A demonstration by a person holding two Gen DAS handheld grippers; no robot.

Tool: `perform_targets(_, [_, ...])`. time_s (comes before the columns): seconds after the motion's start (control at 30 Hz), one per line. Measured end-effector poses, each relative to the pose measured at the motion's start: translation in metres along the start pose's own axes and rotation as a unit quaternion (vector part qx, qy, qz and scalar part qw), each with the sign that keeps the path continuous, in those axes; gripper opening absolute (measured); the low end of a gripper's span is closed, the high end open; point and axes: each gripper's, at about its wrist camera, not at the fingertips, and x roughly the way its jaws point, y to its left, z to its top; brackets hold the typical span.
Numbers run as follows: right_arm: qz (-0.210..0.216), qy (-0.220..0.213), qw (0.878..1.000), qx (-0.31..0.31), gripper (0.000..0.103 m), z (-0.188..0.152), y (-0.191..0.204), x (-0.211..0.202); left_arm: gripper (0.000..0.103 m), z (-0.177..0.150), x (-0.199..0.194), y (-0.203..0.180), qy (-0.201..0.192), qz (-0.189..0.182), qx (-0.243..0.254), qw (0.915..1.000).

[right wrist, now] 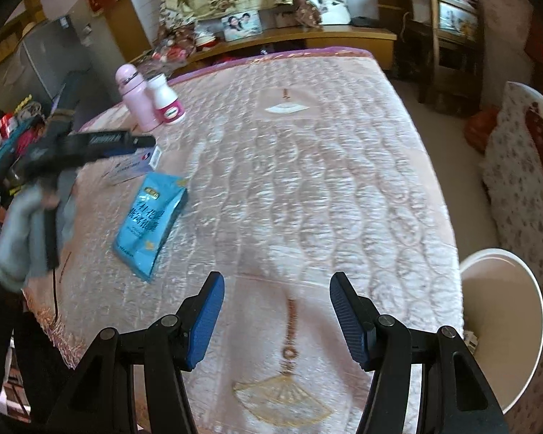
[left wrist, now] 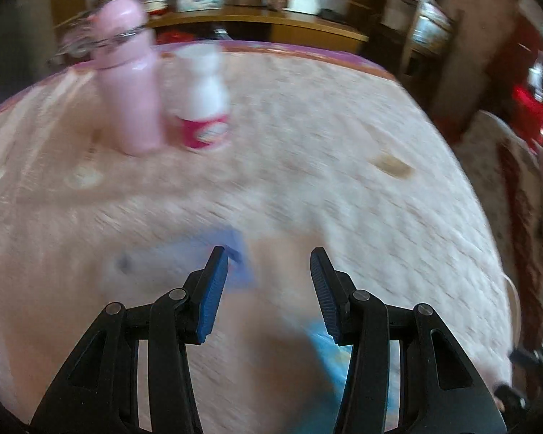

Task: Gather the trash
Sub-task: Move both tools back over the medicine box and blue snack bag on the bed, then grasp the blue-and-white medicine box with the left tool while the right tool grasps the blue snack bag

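A blue snack bag [right wrist: 150, 217] lies flat on the pink quilted bed [right wrist: 307, 166], and a white and blue carton [right wrist: 134, 164] lies just beyond it. My left gripper [left wrist: 268, 260] is open and empty, hovering over the blurred carton [left wrist: 184, 253], with the blue bag [left wrist: 329, 354] under its right finger. The left gripper also shows in the right wrist view [right wrist: 141, 143], above the carton. My right gripper [right wrist: 277, 282] is open and empty over the bed's near part. A white bucket [right wrist: 503, 322] stands on the floor at the bed's right edge.
A pink flask [right wrist: 135, 97] and a white bottle with a red label [right wrist: 168, 99] stand upright at the bed's far left corner. A wooden shelf with photos [right wrist: 289, 34] runs behind the bed. A flowered cushion [right wrist: 525, 181] is at the right.
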Motion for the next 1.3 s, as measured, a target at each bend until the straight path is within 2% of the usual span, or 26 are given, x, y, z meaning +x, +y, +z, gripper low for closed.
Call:
perform_targets(0.2, [0.013,0.012,1.000,-0.009,0.058,0.007,0.011,0.015,0.046,0.016,0.023,0.070,0.010,0.073,-0.044,0.9963])
perform_targets(0.3, [0.019,0.018,1.000,-0.011,0.059,0.011,0.015,0.025,0.045,0.008,0.032,0.094,0.031,0.084,-0.061,0.9941])
perform_targets(0.43, [0.027,0.025,0.999,-0.015,0.059,0.014,0.023,0.034,0.045,-0.015,0.027,0.098,0.048,0.054,-0.055,0.9959])
perform_targets(0.63, [0.033,0.029,0.999,-0.024,0.059,0.015,0.036,0.038,0.045,-0.056,-0.002,0.072,0.063,-0.005,-0.015,0.9979])
perform_targets(0.83, [0.040,0.033,0.998,-0.028,0.059,0.015,0.051,0.042,0.046,-0.051,-0.032,0.065,0.029,-0.073,-0.048,0.9958])
perform_targets(0.93, [0.044,0.033,0.998,-0.027,0.059,0.013,0.055,0.041,0.055,-0.046,-0.033,0.051,0.027,-0.089,-0.044,0.9947])
perform_targets(1.07, [0.047,0.032,0.998,-0.026,0.059,0.013,0.057,0.039,0.055,-0.046,-0.022,0.030,0.037,-0.088,-0.033,0.9949])
perform_targets(1.13, [0.050,0.028,0.998,-0.024,0.059,0.015,0.060,0.038,0.055,-0.049,-0.016,0.023,0.040,-0.076,-0.025,0.9960])
perform_targets(1.23, [0.056,0.024,0.998,-0.021,0.067,0.020,0.066,0.041,0.055,-0.051,-0.006,0.019,0.044,-0.056,-0.027,0.9971])
perform_targets(1.3, [0.063,0.025,0.998,-0.018,0.068,0.024,0.073,0.047,0.055,-0.053,0.003,0.020,0.052,-0.050,-0.023,0.9971])
